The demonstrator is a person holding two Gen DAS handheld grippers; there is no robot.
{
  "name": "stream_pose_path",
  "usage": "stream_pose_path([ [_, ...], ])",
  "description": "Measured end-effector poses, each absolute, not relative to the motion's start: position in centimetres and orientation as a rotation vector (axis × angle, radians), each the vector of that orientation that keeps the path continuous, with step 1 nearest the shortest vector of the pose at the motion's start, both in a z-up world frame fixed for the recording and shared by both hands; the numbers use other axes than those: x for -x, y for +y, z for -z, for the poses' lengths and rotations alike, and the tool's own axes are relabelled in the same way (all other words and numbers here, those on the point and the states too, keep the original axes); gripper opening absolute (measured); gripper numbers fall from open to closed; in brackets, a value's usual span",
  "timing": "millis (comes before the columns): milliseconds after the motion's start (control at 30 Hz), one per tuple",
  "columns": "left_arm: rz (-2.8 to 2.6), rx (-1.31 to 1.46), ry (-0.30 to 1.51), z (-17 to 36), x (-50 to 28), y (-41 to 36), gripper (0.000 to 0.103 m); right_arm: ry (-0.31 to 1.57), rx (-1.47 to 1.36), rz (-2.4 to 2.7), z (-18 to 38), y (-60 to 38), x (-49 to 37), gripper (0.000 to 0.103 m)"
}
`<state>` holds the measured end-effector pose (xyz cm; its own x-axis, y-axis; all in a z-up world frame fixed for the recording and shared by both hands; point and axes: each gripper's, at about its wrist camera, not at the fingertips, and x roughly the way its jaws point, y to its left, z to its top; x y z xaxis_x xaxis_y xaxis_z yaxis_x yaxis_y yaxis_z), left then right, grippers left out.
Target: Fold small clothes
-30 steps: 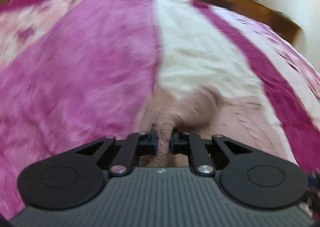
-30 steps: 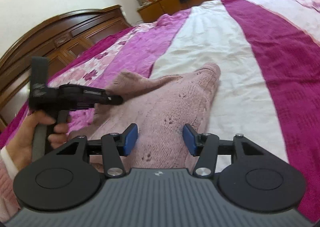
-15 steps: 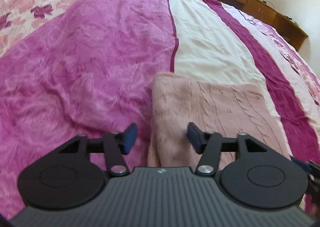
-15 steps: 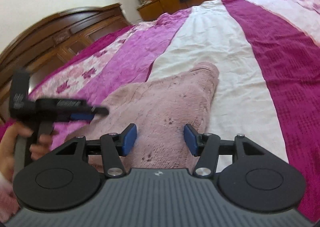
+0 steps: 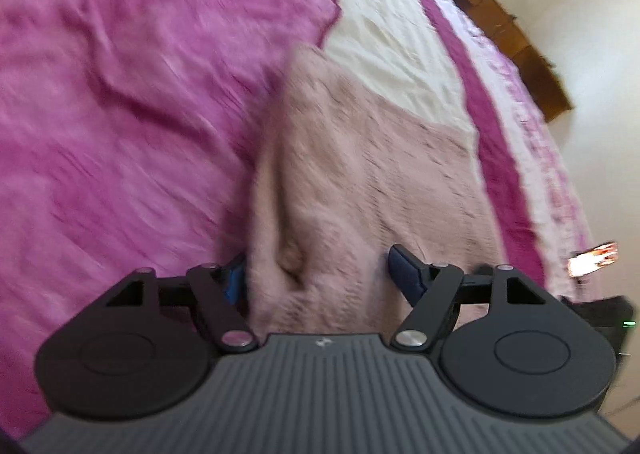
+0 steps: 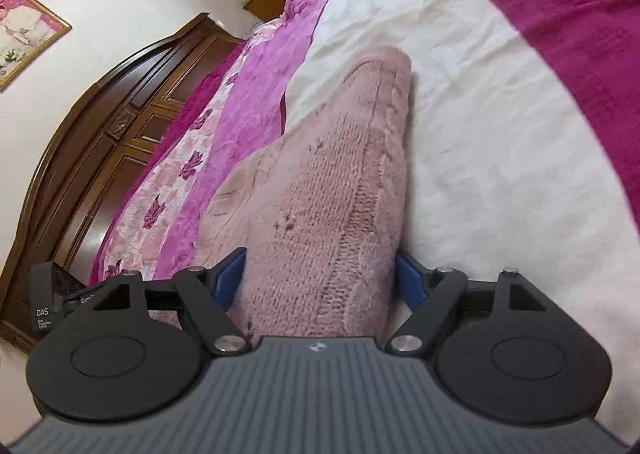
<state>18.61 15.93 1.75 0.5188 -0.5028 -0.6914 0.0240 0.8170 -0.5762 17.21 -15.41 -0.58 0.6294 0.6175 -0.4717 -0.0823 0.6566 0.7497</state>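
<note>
We see a dusty-pink knit sweater (image 6: 340, 189) lying on the bed (image 6: 500, 101), across its white stripe and the magenta one to the left. It is folded into a thick, cable-ribbed bundle with a layered left edge. Our left gripper (image 5: 316, 274) and right gripper (image 6: 320, 274) both stand spread wide, the near end of the sweater between the blue pads, unclamped.
</note>
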Motion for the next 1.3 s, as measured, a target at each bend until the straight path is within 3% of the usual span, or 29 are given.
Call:
stream_pose_path([
  [100, 0.356, 0.548, 0.967, -1.3, -18.5, 15.1, 0.075, 0.804, -0.747, -0.466, 0.8, -14.8, -18.0, 0.082],
  [167, 0.356, 0.543, 0.954, -1.3, -18.3, 14.6, 0.074, 0.810, -0.732, -0.475, 0.6, -14.5, -18.5, 0.076],
  [233, 0.339, 0.538, 0.941, -1.7, -17.9, 14.5, 0.057, 0.813, -0.729, -0.474, 0.2, -14.5, -18.8, 0.061],
  [300, 0.337, 0.546, 0.924, -2.2, -17.4, 14.7, 0.044, 0.813, -0.736, -0.481, -0.7, -14.8, -18.9, 0.056],
  [400, 0.356, 0.579, 0.905, -3.3, -16.6, 14.8, 0.040, 0.796, -0.742, -0.505, -2.6, -15.6, -18.4, 0.053],
  [633, 0.423, 0.608, 0.909, -4.9, -12.5, 11.9, 0.039, 0.803, -0.702, -0.511, -7.5, -18.3, -15.1, 0.052],
  [833, 0.463, 0.614, 0.938, -4.8, -7.6, 9.2, 0.039, 0.860, -0.656, -0.489, -8.6, -21.5, -9.8, 0.053],
  [1133, 0.407, 0.480, 0.980, -3.5, -4.5, 7.6, 0.041, 0.928, -0.603, -0.371, -3.6, -23.0, -4.5, 0.055],
  [1300, 0.387, 0.385, 0.965, -3.1, -4.1, 7.2, 0.047, 0.870, -0.561, -0.357, -1.7, -22.8, -2.9, 0.057],
])
